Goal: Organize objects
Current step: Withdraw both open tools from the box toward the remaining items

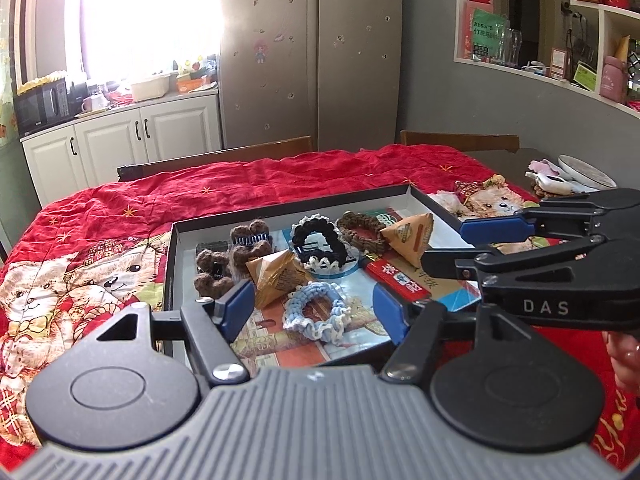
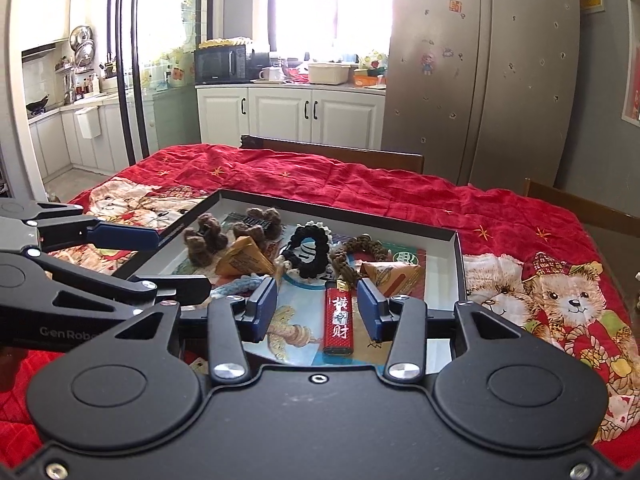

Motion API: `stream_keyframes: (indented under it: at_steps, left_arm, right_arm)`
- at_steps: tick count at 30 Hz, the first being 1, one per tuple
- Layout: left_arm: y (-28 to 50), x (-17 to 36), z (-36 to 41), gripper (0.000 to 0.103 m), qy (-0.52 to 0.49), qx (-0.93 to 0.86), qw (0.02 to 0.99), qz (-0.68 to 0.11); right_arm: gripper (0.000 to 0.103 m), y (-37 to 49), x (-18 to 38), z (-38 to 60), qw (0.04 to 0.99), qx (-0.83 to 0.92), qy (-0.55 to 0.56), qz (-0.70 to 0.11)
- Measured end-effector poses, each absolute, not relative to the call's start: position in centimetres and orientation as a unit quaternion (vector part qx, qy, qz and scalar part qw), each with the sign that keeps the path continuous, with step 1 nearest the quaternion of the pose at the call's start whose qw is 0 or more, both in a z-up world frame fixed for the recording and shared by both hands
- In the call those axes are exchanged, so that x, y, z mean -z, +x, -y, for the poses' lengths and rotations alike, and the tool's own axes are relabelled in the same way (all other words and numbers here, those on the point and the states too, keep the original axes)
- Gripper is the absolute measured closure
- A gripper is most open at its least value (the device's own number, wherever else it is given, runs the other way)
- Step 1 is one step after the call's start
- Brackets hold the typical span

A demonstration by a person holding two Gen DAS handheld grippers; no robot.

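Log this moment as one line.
left gripper: open, empty | right gripper: open, empty | lighter, hair ties, packets: in tray

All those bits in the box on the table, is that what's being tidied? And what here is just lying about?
Part of the job:
- shallow box
- light blue scrunchie
- black scrunchie
- brown braided scrunchie
- brown fuzzy clips
- two triangular paper packets
- red lighter

Just lying about:
- red bear quilt
- microwave
- fridge
- round plate
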State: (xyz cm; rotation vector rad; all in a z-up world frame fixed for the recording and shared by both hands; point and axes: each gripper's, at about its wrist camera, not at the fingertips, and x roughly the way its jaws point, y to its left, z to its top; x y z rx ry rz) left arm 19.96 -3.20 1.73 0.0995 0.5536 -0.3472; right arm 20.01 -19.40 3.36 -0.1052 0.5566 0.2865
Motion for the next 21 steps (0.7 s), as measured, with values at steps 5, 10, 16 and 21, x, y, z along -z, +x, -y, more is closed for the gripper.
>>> stream_keyframes:
  at_steps: [5, 10, 16, 21]
  left_arm:
    - [18.9, -2.1, 3.1, 0.026, 0.056, 0.174, 0.946, -0.267]
    - [17.5, -2.4, 3.0, 0.025, 0.061, 0.180, 0.946, -0.262]
    - [15.8, -2.4, 2.8, 0.024, 0.070, 0.189, 0.945, -0.259]
    - [14.7, -2.1, 2.6, 0.024, 0.077, 0.198, 0.942, -0.261]
  right_arm:
    - [0.060, 18.7, -3.6, 19.5, 0.951, -0.142, -0.054, -0.271]
    - [0.060, 17.2, -4.0, 19.9, 0.952, -0.139, -0.052, -0.269]
    - [0.060, 15.8, -3.7, 20.7, 0.949, -0.140, -0.045, -0.278]
    - [0.060, 14.5, -3.3, 20.8, 0.947, -0.148, -0.042, -0.283]
